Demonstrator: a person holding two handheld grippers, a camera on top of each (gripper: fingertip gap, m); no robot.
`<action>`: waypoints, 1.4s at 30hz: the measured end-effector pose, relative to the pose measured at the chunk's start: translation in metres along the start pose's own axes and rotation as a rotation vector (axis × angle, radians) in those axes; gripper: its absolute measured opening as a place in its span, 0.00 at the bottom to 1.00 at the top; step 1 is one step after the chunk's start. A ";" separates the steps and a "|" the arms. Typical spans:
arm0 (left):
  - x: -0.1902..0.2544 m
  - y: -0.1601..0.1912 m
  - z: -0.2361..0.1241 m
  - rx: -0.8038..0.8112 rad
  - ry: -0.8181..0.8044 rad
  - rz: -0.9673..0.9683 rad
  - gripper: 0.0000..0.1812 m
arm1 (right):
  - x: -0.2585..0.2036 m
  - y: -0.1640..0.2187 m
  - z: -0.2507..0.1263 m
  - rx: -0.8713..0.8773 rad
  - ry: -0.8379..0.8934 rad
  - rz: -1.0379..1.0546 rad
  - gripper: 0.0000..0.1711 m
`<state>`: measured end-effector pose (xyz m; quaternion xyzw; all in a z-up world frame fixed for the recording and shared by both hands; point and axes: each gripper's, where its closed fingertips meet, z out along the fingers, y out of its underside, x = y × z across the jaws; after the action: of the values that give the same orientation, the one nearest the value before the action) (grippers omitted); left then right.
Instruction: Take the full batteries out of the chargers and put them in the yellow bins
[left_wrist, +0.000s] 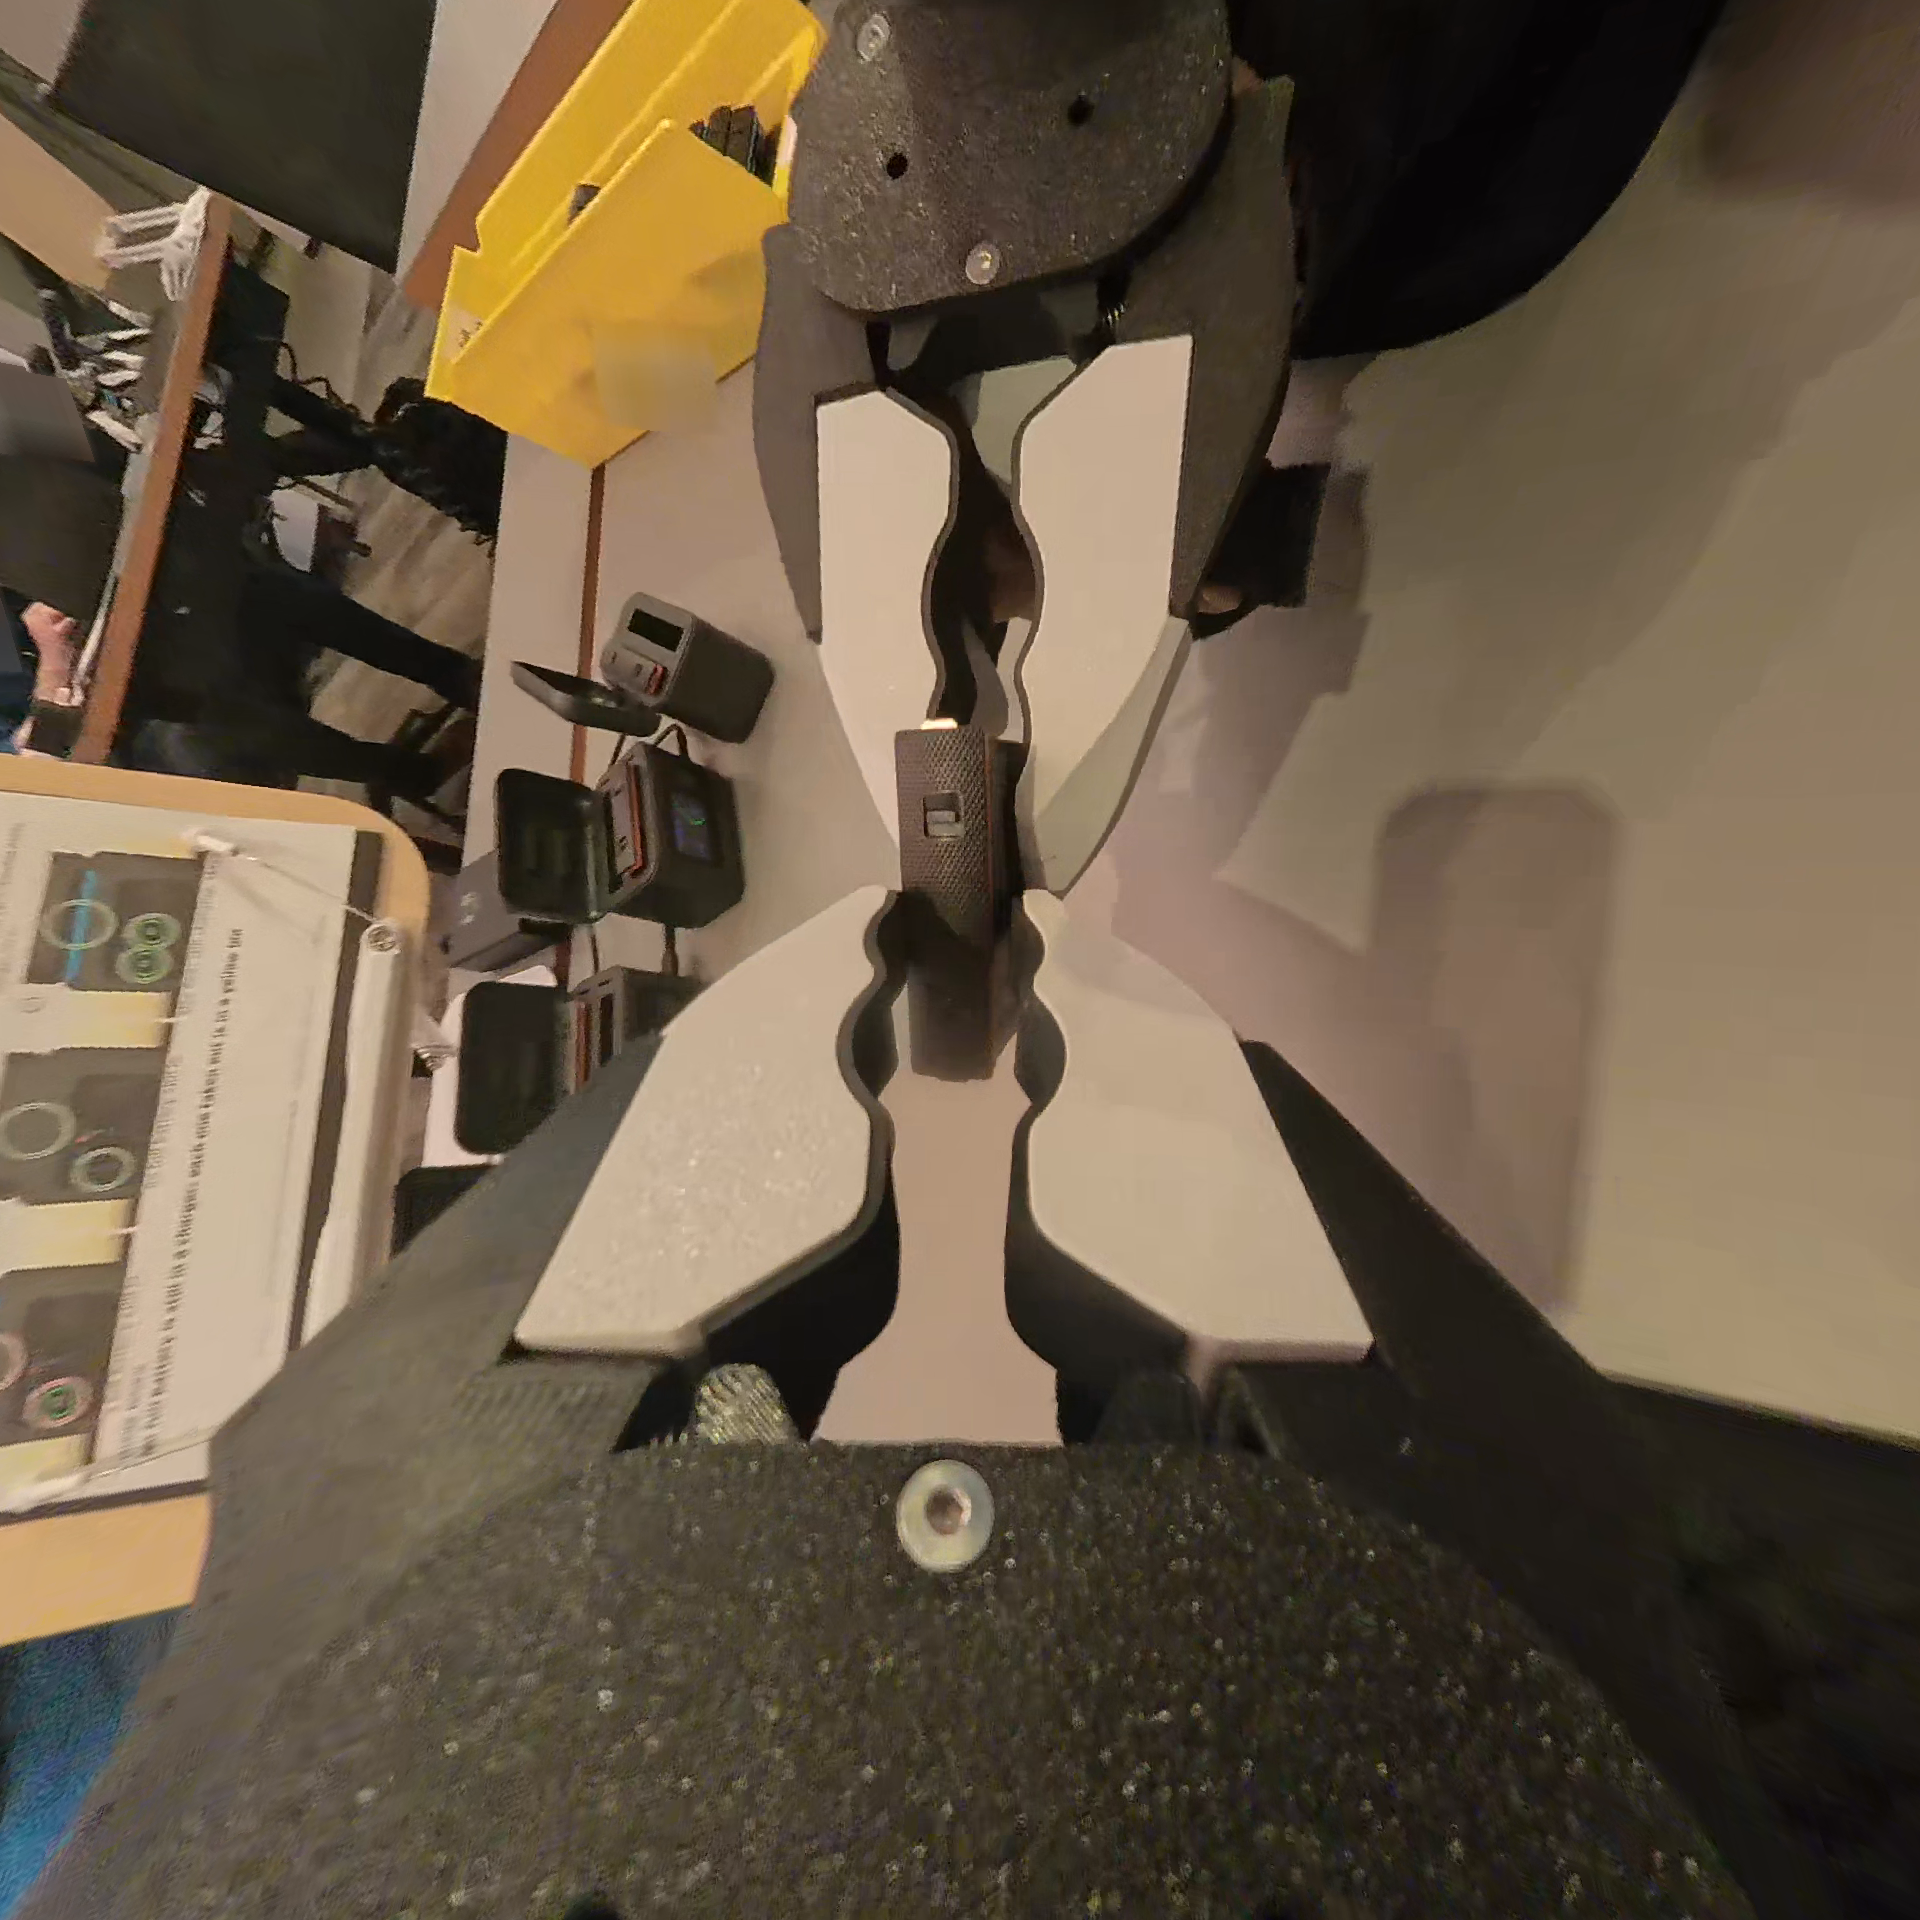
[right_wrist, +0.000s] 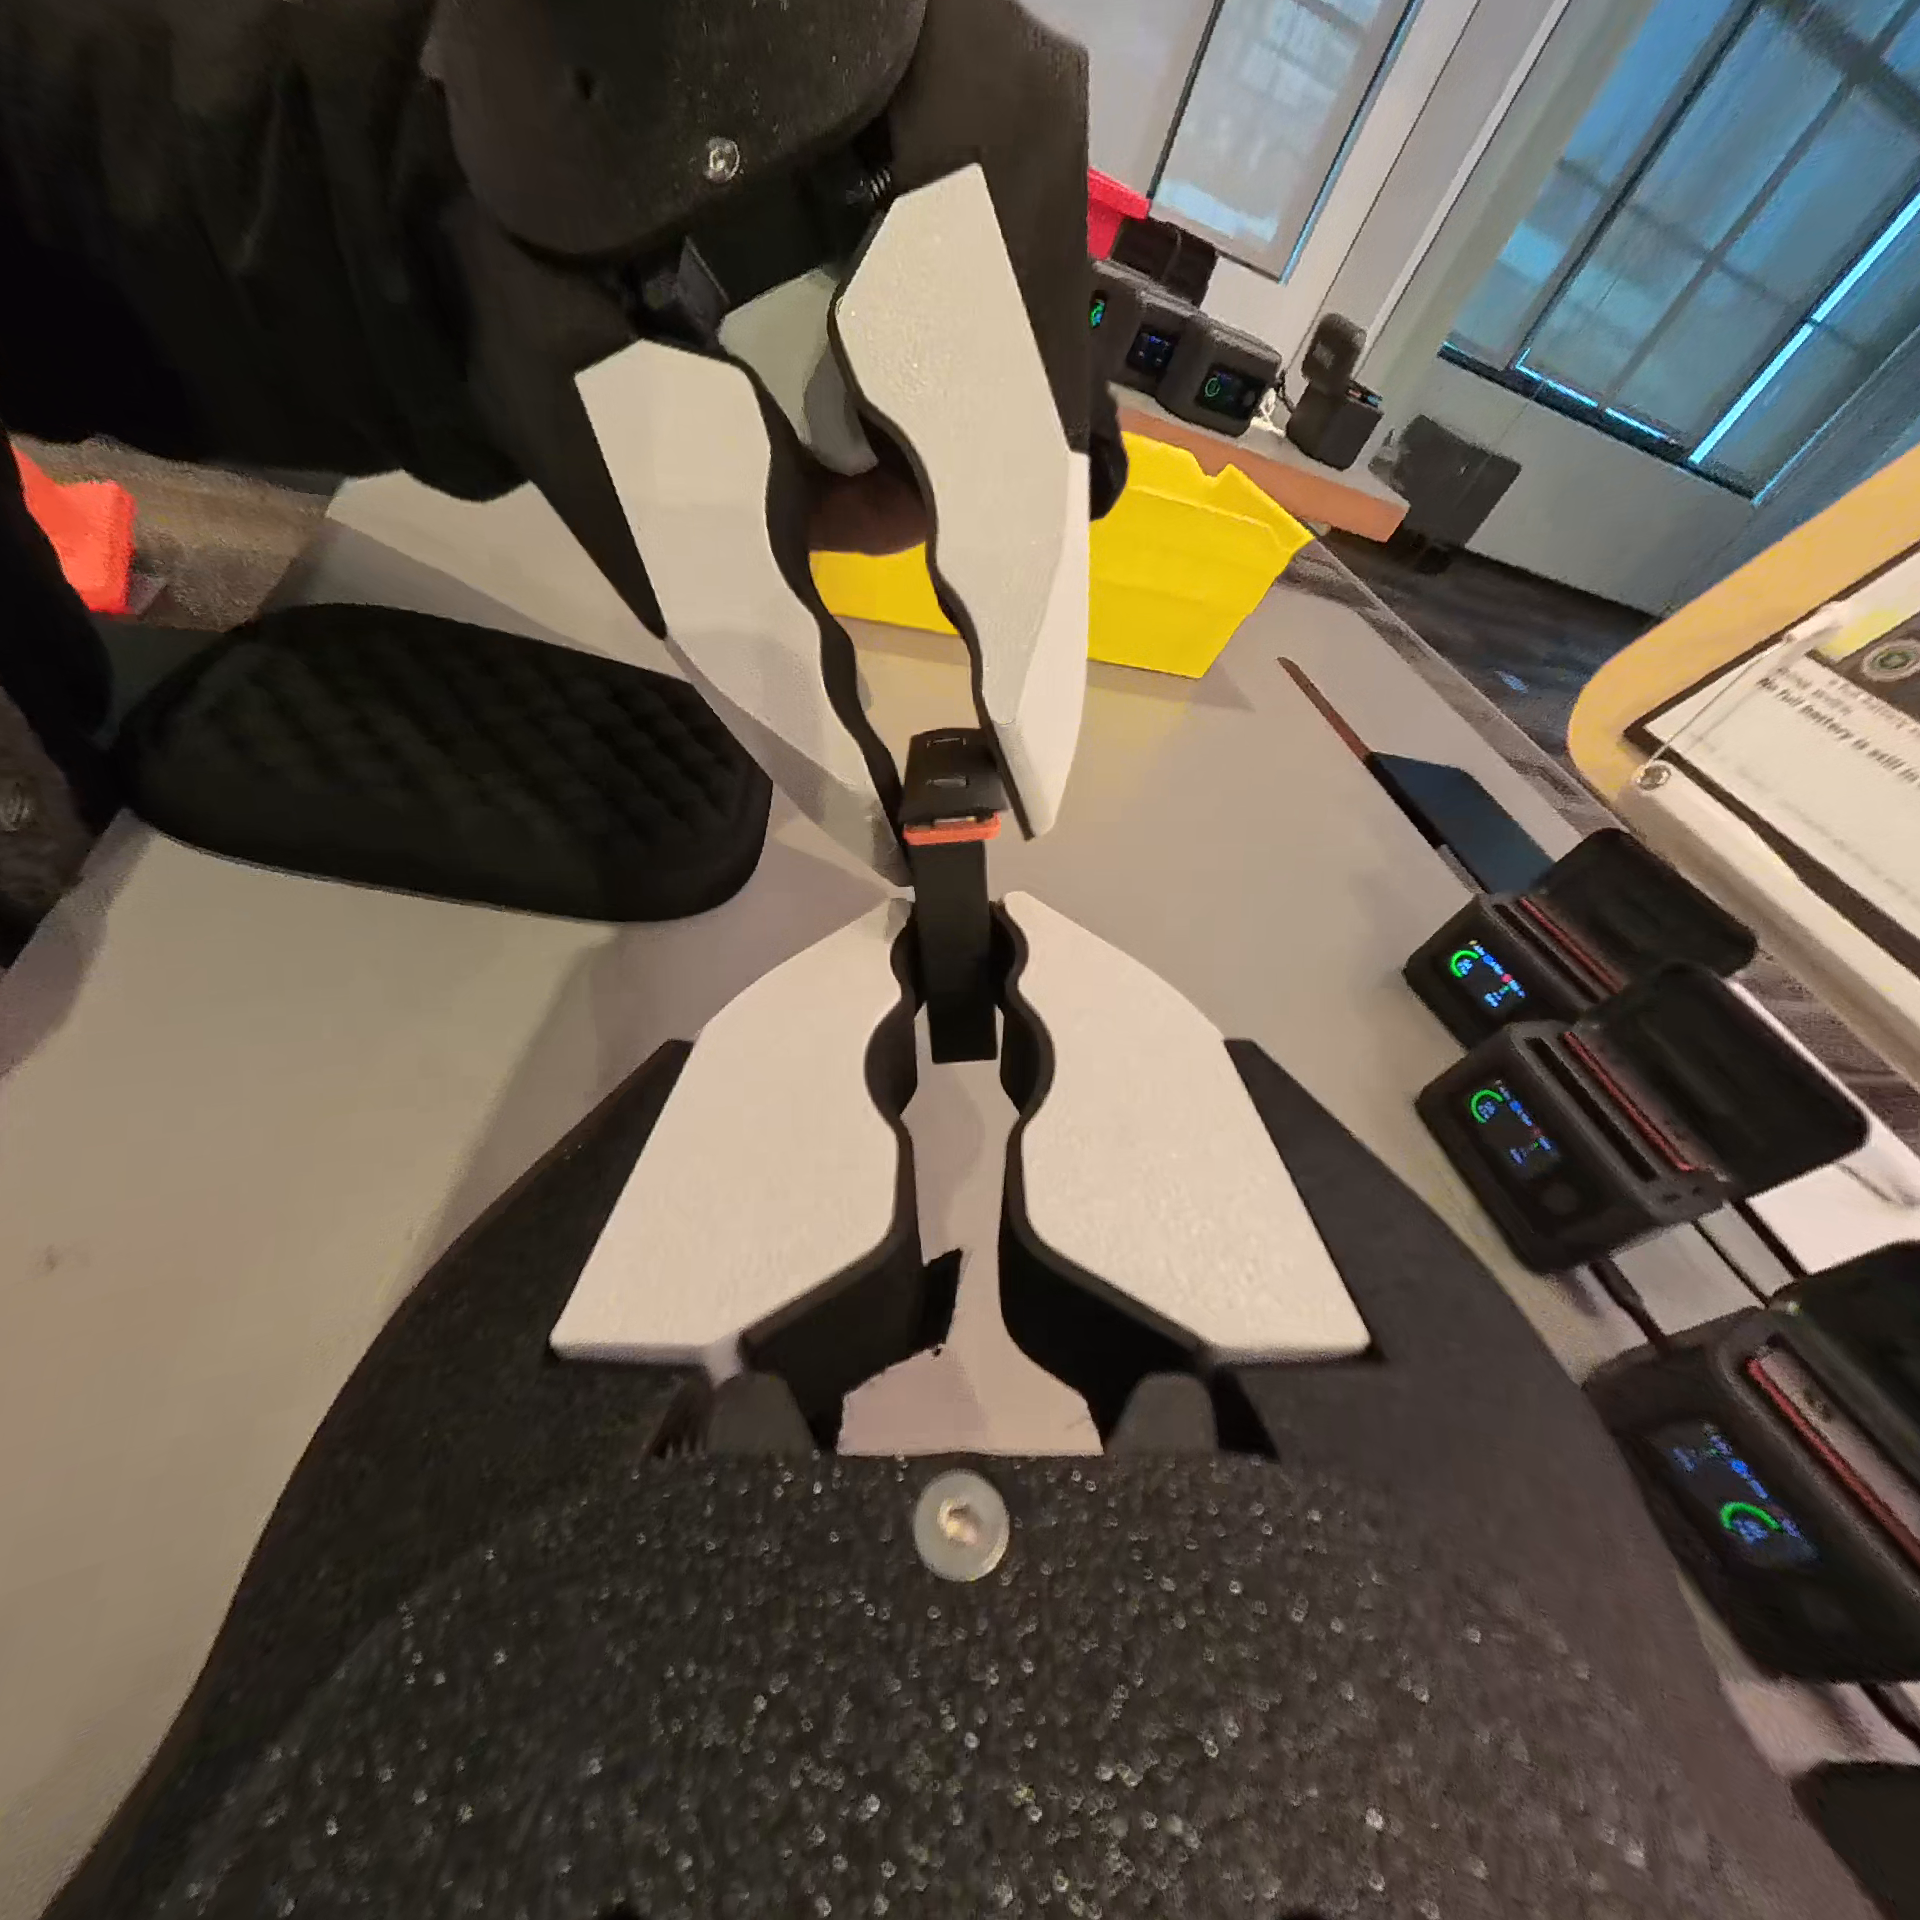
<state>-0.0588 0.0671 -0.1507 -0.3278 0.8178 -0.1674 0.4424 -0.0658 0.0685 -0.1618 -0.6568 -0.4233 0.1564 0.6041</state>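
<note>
Left hand-held gripper (left_wrist: 951, 935) and right hand-held gripper (right_wrist: 956, 935) both pinch one battery (left_wrist: 951, 831) above the tabletop (right_wrist: 260, 1091)
Slim, black, textured block with an orange band, mid-handover; not yet in the yellow bin (right_wrist: 1174, 582). Boxy chargers (right_wrist: 1527, 971) with lit screens sit open, apparently holding more, so most work probably remains

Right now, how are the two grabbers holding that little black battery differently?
The left gripper pinches the battery's plain black end; the right gripper pinches the end with the orange band. In the right wrist view, the left gripper reaches down steeply, while the right gripper lies lower, nearer the table. Both are shut on it.
</note>
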 end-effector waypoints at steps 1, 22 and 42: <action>0.000 -0.002 0.002 0.024 0.008 -0.025 0.10 | 0.001 0.000 -0.002 0.013 -0.008 0.022 0.06; -0.078 0.025 0.007 0.206 0.115 -0.439 0.08 | 0.065 0.020 -0.053 -0.009 0.134 0.259 0.11; -0.207 0.192 0.082 -0.324 0.101 -0.529 0.08 | 0.098 0.078 -0.093 -0.149 0.427 0.392 0.01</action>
<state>0.0165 0.3497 -0.1774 -0.5868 0.7411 -0.1605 0.2841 0.0875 0.0868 -0.1839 -0.7866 -0.1619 0.0969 0.5879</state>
